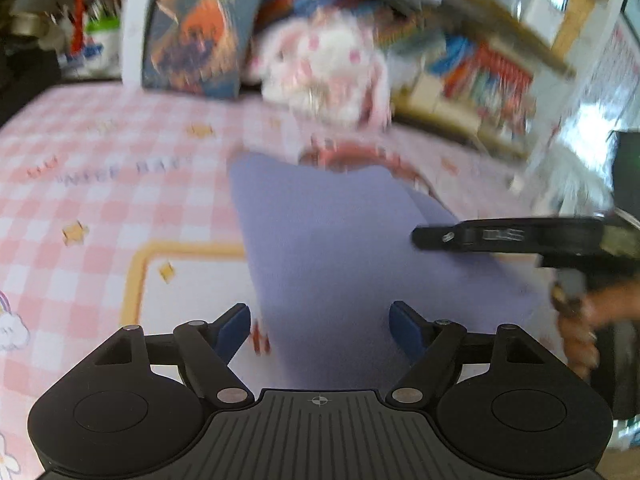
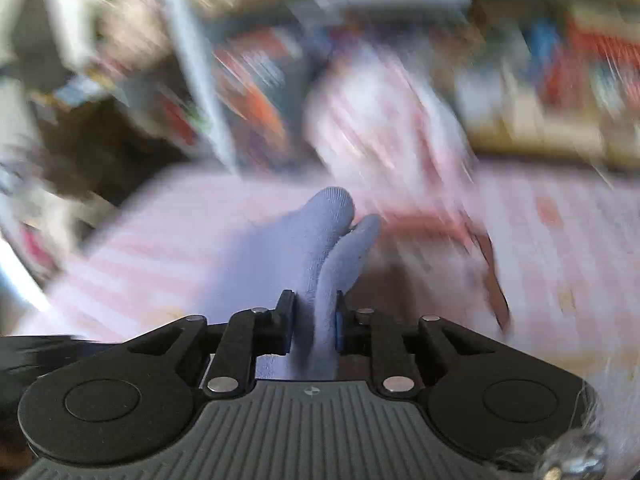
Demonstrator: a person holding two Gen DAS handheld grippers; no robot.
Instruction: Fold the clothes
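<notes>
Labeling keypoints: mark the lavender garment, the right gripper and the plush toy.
lavender garment (image 1: 320, 248): left wrist view, middle of the flat cloth.
right gripper (image 2: 316, 320): right wrist view, midway between fingertips, shut on cloth.
plush toy (image 1: 328, 64): left wrist view, blurred white body.

Motion blur smears the shelves (image 2: 560, 80), perhaps holding books.

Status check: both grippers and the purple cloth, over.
Left gripper open, empty, over the purple cloth. Right gripper shut on a bunched fold of it. Plush toy beyond the cloth, not touching. Views blurred.
</notes>
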